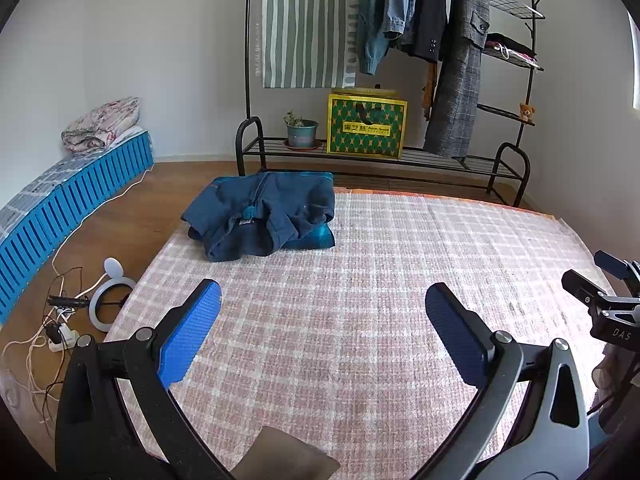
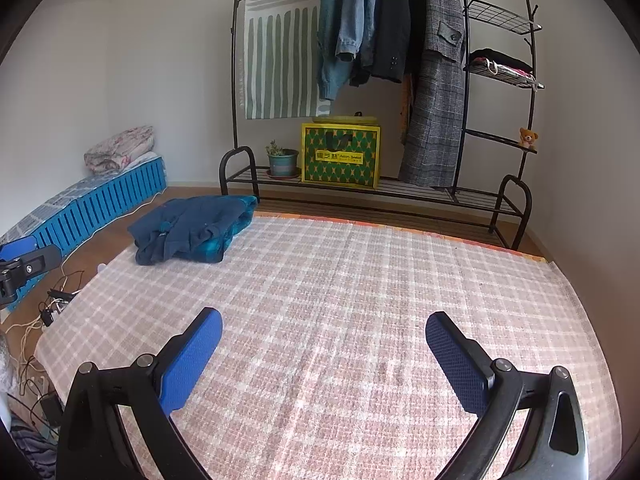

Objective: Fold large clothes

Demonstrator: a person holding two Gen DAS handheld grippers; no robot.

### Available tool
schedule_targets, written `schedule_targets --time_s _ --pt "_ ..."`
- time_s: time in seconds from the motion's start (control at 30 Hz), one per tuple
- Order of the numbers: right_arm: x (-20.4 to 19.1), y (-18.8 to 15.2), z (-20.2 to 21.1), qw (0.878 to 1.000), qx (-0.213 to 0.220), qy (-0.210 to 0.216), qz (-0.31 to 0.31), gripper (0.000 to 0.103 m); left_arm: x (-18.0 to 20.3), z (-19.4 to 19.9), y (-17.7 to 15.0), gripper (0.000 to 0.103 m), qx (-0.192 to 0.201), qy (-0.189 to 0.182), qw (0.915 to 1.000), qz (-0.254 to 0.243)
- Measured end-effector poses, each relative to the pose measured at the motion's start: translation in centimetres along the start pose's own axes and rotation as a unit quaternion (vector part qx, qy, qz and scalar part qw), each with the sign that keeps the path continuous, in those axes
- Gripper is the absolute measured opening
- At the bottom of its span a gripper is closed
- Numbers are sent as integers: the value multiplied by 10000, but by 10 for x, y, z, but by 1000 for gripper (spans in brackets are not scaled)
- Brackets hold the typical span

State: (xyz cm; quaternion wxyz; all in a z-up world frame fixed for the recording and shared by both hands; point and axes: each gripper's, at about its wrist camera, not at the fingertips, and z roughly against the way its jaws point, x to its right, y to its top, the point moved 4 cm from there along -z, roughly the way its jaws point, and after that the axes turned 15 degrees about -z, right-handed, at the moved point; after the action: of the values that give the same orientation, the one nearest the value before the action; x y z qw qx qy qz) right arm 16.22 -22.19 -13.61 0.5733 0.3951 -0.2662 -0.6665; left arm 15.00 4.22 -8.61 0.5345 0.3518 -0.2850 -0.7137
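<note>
A dark blue garment [image 1: 260,214] lies folded in a compact bundle on the far left corner of the pink checked mat [image 1: 360,300]; the right wrist view shows the same bundle [image 2: 192,228] on that mat [image 2: 340,320]. My left gripper [image 1: 322,300] hovers over the mat, well short of the bundle, open and empty. My right gripper [image 2: 322,326] is open and empty too, over the middle of the mat. Each gripper's body shows at the edge of the other's view.
A black clothes rack [image 2: 512,200] with hanging coats, a striped cloth, a yellow-green box [image 2: 340,156] and a potted plant [image 2: 282,160] stands behind the mat. Blue slatted crates [image 1: 72,204] with a floral bundle line the left wall. Cables and a ring light [image 1: 110,304] lie on the wooden floor.
</note>
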Motion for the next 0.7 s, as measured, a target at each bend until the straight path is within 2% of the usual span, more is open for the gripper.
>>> schedule_targets --time_s 0.7 --pt "-4 -2 0 9999 4 8 125 103 3 3 4 103 -48 106 9999 5"
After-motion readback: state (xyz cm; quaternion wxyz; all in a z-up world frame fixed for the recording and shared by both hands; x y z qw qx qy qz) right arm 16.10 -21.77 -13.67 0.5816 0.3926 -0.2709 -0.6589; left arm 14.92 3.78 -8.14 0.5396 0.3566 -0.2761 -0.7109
